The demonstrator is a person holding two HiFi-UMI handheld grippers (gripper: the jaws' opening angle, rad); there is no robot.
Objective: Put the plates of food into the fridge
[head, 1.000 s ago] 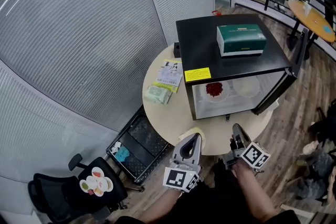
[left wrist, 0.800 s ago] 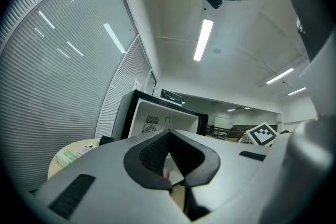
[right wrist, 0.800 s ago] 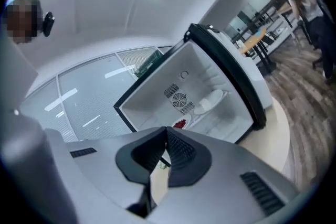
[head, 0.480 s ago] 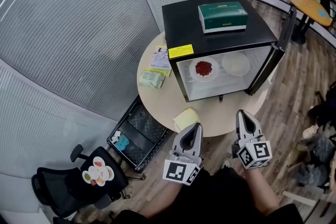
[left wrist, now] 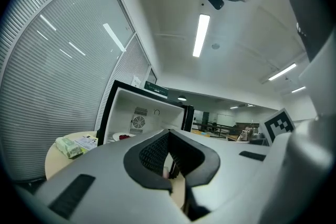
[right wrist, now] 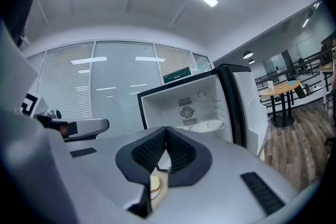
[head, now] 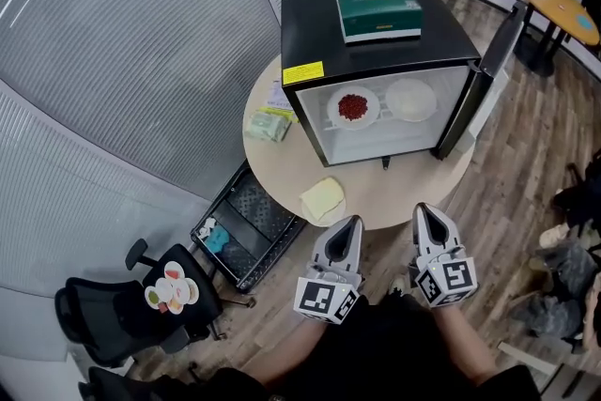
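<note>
- Standing on a round table (head: 282,169), a black mini fridge (head: 310,28) holds both plates of food on its upper shelf; the loading looks done, and only the door seems left to close.
- The fridge door (head: 484,75) hangs wide open on the right side. A hard push with a gripper could slam it, jolt the plates or shift the light cabinet across the tabletop.
- A green box (head: 378,13) lies on the fridge roof, where a sharp knock might send it sliding.
- The plate of red food (head: 353,107) sits just beside a pale plate (head: 411,100), close enough to clatter together if the fridge is jarred.
- The left gripper (head: 350,225) hovers off the table's near edge, jaws pressed together with nothing between them.
- The right gripper (head: 423,211) is level beside it, equally closed and empty, well apart from the door it would have to reach.
- A yellow cloth (head: 322,198) lies on the table near the left gripper.
</note>
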